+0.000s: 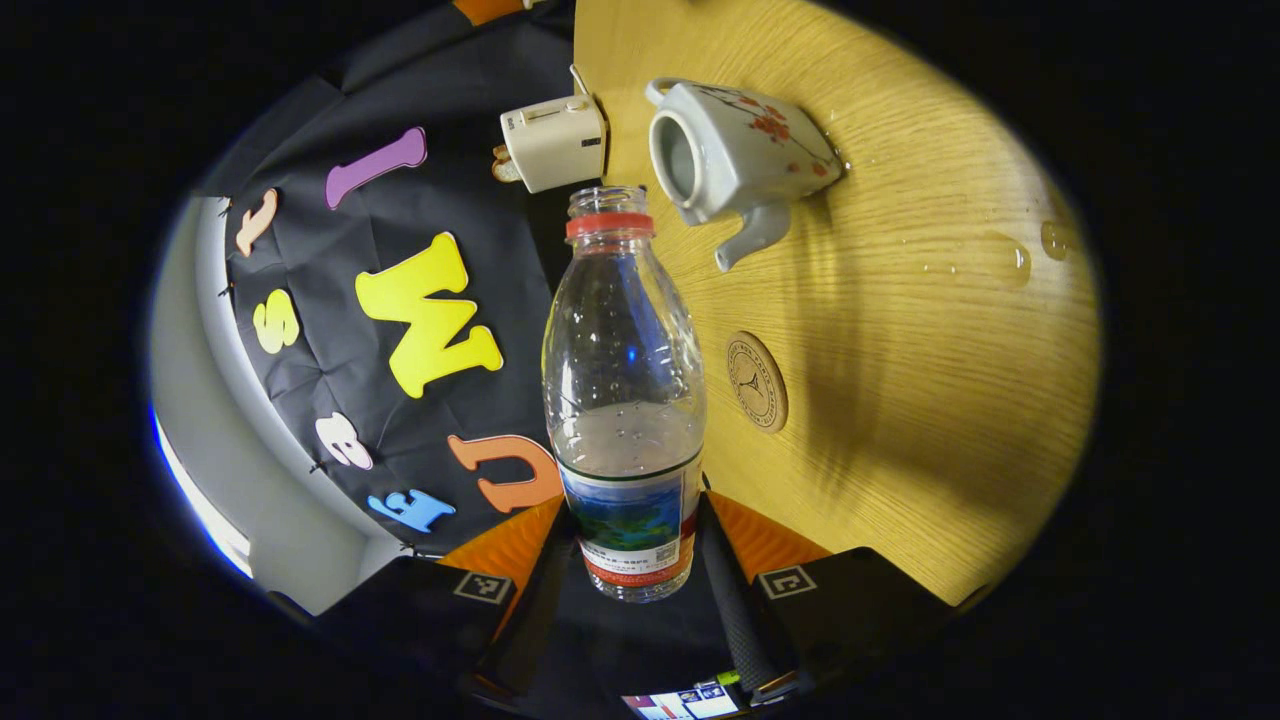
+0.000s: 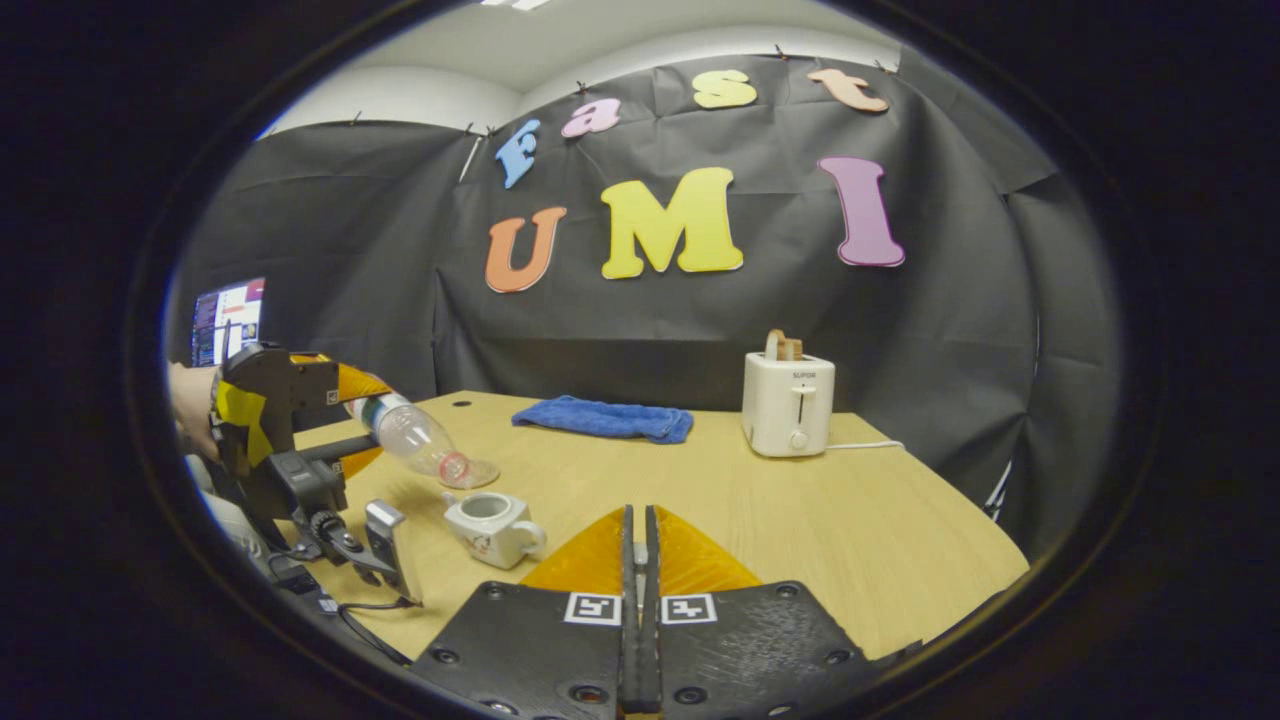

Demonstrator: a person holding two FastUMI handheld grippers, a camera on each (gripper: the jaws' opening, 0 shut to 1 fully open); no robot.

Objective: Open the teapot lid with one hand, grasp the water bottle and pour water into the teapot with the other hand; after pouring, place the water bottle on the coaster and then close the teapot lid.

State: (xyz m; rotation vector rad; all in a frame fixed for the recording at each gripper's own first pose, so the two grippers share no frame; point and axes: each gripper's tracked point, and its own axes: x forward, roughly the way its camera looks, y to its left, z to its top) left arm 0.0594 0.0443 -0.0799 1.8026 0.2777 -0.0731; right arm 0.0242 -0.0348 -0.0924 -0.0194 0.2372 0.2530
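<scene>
Clear plastic water bottle point(image 1: 622, 400) is being gripped by the left tool point(image 1: 640, 570), tilting over the lidless teapot point(image 2: 492, 527) on the tabletop point(image 2: 800, 520); right tool point(image 2: 640, 570) is sitting closed, empty.

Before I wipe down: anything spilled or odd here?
Yes. Water drops lie on the table beside the teapot. The left claw holds the water bottle, uncapped and tipped toward the teapot's open top.

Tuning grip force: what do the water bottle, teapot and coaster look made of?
Water bottle: thin clear plastic, glossy; see-through wall, highlights, printed wrap.
Teapot: glazed ceramic, probably; smooth pale shiny body with painted red blossoms.
Coaster: looks like wood or cork; matte tan disc with dark stamped emblem.
</scene>
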